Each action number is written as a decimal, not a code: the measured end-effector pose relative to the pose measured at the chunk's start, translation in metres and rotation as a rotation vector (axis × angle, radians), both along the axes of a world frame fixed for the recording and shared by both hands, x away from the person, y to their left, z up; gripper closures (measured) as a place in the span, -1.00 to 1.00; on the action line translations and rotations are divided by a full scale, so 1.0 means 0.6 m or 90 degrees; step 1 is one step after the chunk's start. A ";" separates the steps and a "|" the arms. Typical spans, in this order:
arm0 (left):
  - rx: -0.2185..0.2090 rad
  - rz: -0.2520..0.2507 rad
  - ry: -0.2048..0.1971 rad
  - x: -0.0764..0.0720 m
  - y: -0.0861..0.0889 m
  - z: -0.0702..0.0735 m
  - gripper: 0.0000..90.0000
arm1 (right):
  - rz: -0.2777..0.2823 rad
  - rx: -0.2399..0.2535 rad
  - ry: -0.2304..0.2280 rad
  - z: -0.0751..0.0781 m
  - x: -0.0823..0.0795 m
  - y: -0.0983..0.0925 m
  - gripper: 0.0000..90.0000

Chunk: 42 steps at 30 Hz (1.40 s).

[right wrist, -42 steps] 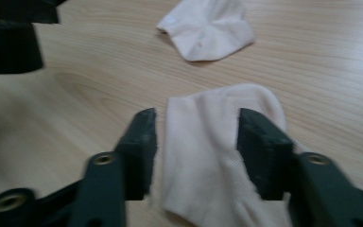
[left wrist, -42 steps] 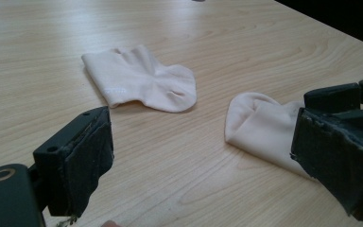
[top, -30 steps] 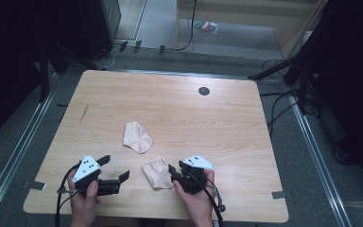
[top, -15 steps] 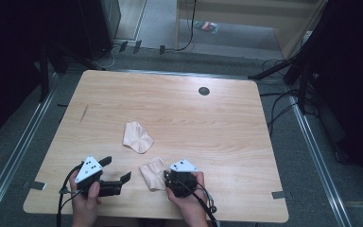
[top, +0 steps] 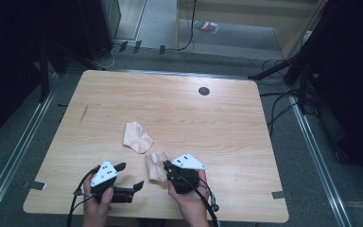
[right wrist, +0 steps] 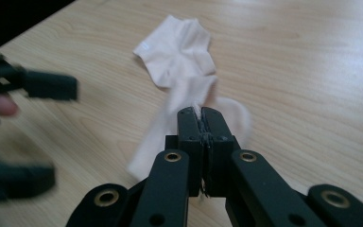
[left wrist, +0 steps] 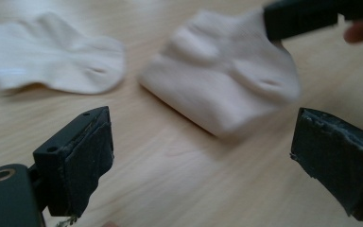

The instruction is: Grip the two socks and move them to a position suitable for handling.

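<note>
The right claw [right wrist: 201, 113] has just squeezed shut on the near sock [top: 155, 165] at the front of the desk [top: 227, 123], so lift it slowly while the left claw [top: 128, 176], wide open, comes beside it.

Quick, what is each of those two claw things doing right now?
Left gripper: open, holding nothing.
Right gripper: jaws have just closed, pinching the near sock.
</note>
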<state>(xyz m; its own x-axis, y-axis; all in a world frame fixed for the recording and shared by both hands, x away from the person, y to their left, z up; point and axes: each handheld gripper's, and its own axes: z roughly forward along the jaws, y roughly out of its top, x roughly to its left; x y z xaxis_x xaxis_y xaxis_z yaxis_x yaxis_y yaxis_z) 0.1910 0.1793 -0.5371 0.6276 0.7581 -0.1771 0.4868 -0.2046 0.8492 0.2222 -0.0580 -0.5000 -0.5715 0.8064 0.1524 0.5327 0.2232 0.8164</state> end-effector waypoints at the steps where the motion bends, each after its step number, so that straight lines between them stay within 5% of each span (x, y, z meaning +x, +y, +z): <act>1: 0.009 -0.007 0.003 -0.002 -0.010 -0.001 -0.85 | 0.004 0.005 -0.006 0.010 -0.005 0.004 0.97; 3: 0.038 -0.009 -0.001 -0.006 -0.033 -0.005 -0.85 | 0.008 0.009 -0.009 0.014 -0.007 0.006 0.98; 7: 0.049 -0.024 0.002 -0.006 -0.058 -0.009 -0.85 | 0.020 0.023 -0.018 0.032 -0.014 0.011 0.98; 9: 0.058 0.003 0.017 -0.003 -0.068 -0.010 -0.79 | 0.028 0.040 -0.015 0.040 -0.016 0.012 0.97; 12: 0.036 0.004 0.029 0.000 -0.071 -0.010 -0.63 | 0.042 0.060 -0.015 0.052 -0.022 0.014 0.97; 14: 0.026 0.009 0.020 0.000 -0.069 -0.008 -0.32 | 0.055 0.075 -0.019 0.062 -0.027 0.016 0.97; 17: 0.035 0.020 -0.039 -0.008 -0.059 0.004 0.30 | 0.073 0.093 -0.026 0.075 -0.035 0.020 0.97; 18: 0.046 0.027 -0.062 -0.013 -0.054 0.011 0.78 | 0.089 0.112 -0.032 0.082 -0.039 0.021 0.98; 19: 0.093 0.067 -0.125 -0.026 -0.045 0.027 0.94 | 0.092 0.117 -0.044 0.084 -0.041 0.021 0.98; 20: 0.093 0.067 -0.125 -0.026 -0.045 0.027 0.97 | 0.092 0.117 -0.044 0.084 -0.041 0.021 0.98; 21: 0.141 0.102 -0.177 -0.036 -0.042 0.037 0.97 | 0.090 0.118 -0.057 0.085 -0.043 0.019 0.97; 22: 0.160 0.108 -0.196 -0.041 -0.041 0.041 0.98 | 0.079 0.116 -0.069 0.085 -0.042 0.015 0.98; 25: 0.200 0.101 -0.209 -0.047 -0.049 0.041 0.99 | 0.061 0.125 -0.054 0.079 -0.034 0.001 0.98; 28: 0.218 0.046 -0.172 -0.043 -0.070 0.024 0.90 | 0.037 0.093 -0.029 0.055 -0.019 -0.016 0.97; 31: 0.156 -0.023 -0.089 -0.029 -0.076 -0.001 0.61 | 0.014 0.067 0.023 0.024 -0.002 -0.038 0.98; 34: 0.124 -0.042 -0.054 -0.018 -0.068 -0.007 0.19 | -0.012 0.016 0.048 -0.007 0.012 -0.062 0.97; 38: 0.049 -0.044 -0.028 -0.001 -0.034 -0.003 0.01 | -0.028 -0.015 0.056 -0.020 0.026 -0.078 0.97; 42: 0.031 -0.001 -0.030 0.011 -0.003 0.002 -0.01 | -0.035 -0.035 0.056 -0.024 0.030 -0.084 0.97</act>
<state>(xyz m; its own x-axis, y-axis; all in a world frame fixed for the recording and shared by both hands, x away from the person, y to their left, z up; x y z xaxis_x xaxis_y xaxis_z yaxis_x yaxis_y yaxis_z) 0.1975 0.1775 -0.5356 0.6353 0.7643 -0.1107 0.4467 -0.2467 0.8600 0.2400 -0.1081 -0.5142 -0.5130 0.8442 0.1553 0.6141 0.2346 0.7536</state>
